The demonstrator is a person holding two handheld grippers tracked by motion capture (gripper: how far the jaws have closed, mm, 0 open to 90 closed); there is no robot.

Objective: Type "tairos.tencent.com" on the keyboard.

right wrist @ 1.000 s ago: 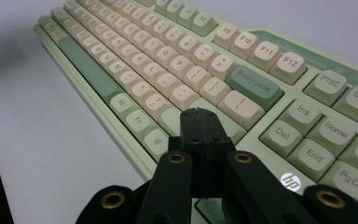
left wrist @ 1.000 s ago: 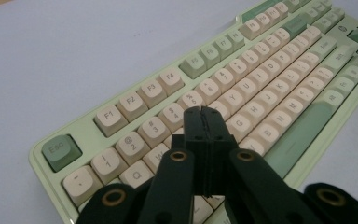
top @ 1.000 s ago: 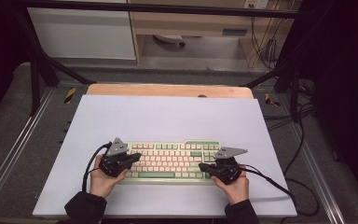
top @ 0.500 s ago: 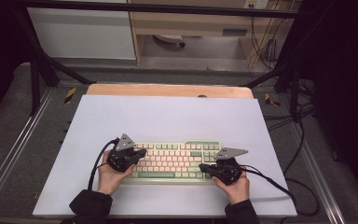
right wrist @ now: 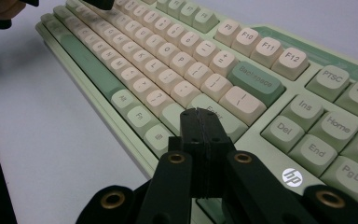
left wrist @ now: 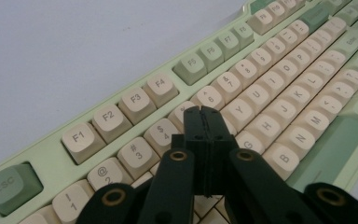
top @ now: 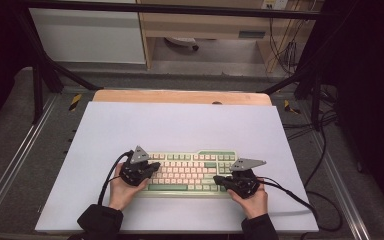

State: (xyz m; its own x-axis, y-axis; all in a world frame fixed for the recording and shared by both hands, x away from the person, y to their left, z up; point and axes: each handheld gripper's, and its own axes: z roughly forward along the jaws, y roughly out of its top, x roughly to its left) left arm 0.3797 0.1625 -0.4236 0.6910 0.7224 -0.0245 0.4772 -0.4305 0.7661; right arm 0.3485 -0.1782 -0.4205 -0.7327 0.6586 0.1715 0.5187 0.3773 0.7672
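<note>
Here a pale counter carries a green-and-cream keyboard near its front edge. The left gripper hovers over the number keys, the right gripper above the Enter key, each with fingers pressed together, holding nothing.

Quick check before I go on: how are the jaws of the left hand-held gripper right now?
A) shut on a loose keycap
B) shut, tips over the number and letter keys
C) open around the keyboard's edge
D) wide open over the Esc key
B: in the left gripper view the left hand-held gripper has its two black jaws pressed together with nothing between them, the tips over the keyboard near the 5 and 6 keys.
</note>
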